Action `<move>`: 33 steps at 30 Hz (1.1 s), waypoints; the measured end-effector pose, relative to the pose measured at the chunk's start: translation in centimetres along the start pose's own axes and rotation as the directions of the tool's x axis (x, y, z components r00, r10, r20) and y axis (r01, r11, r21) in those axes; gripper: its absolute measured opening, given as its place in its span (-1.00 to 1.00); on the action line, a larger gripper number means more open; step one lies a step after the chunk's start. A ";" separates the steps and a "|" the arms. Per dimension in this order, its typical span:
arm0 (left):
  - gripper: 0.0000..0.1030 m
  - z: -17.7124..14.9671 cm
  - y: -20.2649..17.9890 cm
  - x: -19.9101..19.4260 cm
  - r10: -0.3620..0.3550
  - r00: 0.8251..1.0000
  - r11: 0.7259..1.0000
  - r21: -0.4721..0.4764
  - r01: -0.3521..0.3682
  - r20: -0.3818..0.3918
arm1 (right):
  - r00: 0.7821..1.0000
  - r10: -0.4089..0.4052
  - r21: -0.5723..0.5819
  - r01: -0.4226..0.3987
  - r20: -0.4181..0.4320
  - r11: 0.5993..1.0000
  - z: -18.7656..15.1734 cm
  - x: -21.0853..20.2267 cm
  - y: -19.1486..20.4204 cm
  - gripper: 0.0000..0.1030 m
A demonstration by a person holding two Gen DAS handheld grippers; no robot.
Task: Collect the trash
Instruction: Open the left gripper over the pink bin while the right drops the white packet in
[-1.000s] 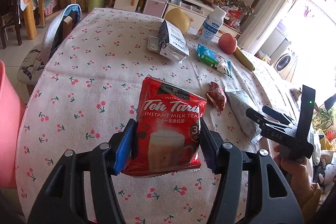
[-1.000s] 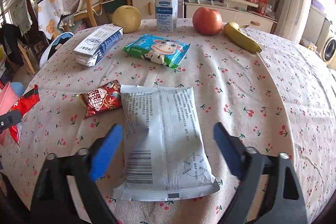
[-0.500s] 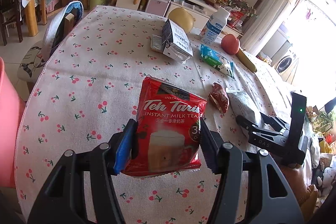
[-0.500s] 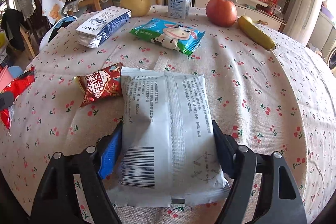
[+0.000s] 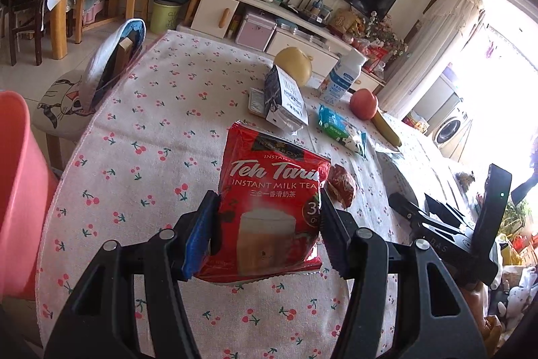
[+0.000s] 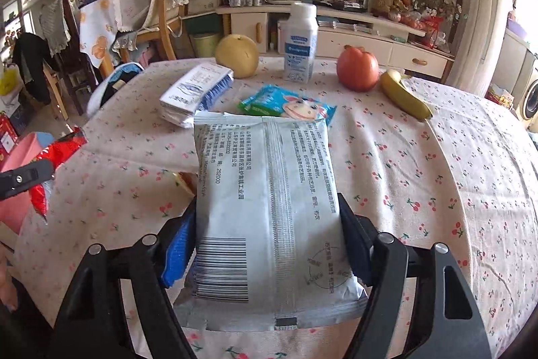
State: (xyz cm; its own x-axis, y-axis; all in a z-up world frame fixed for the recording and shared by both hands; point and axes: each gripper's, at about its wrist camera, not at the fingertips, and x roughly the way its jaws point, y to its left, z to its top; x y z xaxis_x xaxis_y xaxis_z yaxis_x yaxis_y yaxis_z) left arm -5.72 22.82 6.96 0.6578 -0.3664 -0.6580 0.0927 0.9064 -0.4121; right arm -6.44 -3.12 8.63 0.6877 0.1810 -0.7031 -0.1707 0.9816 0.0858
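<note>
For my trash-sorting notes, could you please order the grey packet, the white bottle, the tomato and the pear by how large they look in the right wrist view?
1. Grey packet, largest, though nearest the camera.
2. White bottle.
3. Tomato and pear look alike; not ranked.

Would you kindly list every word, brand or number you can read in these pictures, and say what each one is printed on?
"Teh Tari", cut off by the fold: red packet in the left gripper.
"INSTANT MILK TEA": same packet.
"3", partly hidden: same packet.
"252000": grey packet in the right gripper.
Grey packet's other print, the barcode digits, the bottle and the carton: too small to read.
</note>
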 end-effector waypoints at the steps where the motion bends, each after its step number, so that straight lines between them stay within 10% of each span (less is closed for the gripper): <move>1: 0.16 0.2 0.4 -0.6 0.004 1.000 1.000 -0.013 -0.004 0.021 | 1.000 0.029 0.000 -0.029 0.011 1.000 0.5 -0.4 1.0 0.45; 9: 0.16 2.3 6.1 -6.9 0.180 0.960 0.972 -0.188 -0.140 0.214 | 0.943 0.330 -0.092 -0.324 0.051 0.941 5.1 -2.2 13.0 0.45; 19: 0.16 1.8 17.9 -13.4 0.541 0.819 0.743 -0.566 -0.358 0.191 | 0.830 0.552 -0.208 -0.555 -0.078 0.805 6.7 0.2 30.4 0.46; 25: 0.25 1.1 21.7 -14.5 0.600 0.790 0.635 -0.676 -0.373 0.128 | 0.799 0.576 -0.220 -0.601 -0.170 0.768 5.3 3.1 36.5 0.47; 33: 0.60 1.4 22.9 -15.1 0.670 0.731 0.597 -0.677 -0.430 0.128 | 0.815 0.557 -0.167 -0.579 -0.160 0.798 4.8 4.7 35.1 0.75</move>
State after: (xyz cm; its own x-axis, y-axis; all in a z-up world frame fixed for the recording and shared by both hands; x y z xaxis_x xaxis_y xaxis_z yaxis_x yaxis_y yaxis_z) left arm -12.47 49.47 8.38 0.6384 0.3665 -0.6768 -0.7333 0.5567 -0.3903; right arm -5.82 32.51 11.79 0.3518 0.6848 -0.6382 -0.6522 0.6683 0.3577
